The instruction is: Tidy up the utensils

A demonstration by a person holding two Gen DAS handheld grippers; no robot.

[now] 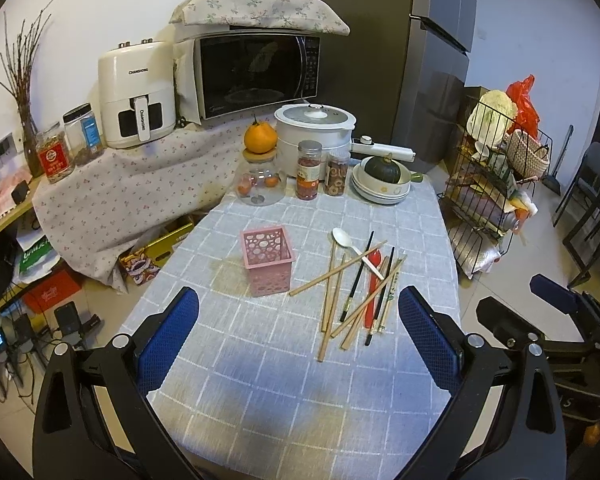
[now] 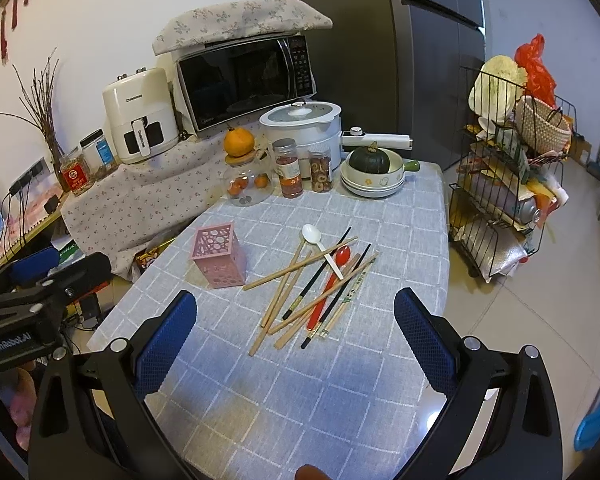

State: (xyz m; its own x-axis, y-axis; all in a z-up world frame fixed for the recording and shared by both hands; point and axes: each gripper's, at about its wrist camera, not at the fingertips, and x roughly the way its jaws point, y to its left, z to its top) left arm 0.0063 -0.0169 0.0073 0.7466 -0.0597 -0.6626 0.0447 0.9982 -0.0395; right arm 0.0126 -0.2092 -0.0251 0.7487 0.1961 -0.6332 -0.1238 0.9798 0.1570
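- Left gripper (image 1: 299, 334) and right gripper (image 2: 295, 338), both spread wide and empty, hover over the tabletop's (image 1: 260, 400) near edge.
- Pink utensil holder (image 1: 267, 260) stands upright mid-tabletop, left of the pile.
- Chopsticks (image 2: 300, 292), red spoon (image 2: 327, 284) and white spoon (image 2: 320, 246) lie crossed, long axes running roughly near-to-far, nearer the right gripper.

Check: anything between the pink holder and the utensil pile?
Nothing. Only bare checked cloth separates the holder from the pile; one chopstick tip reaches toward the holder without touching. Both wrist views show it.
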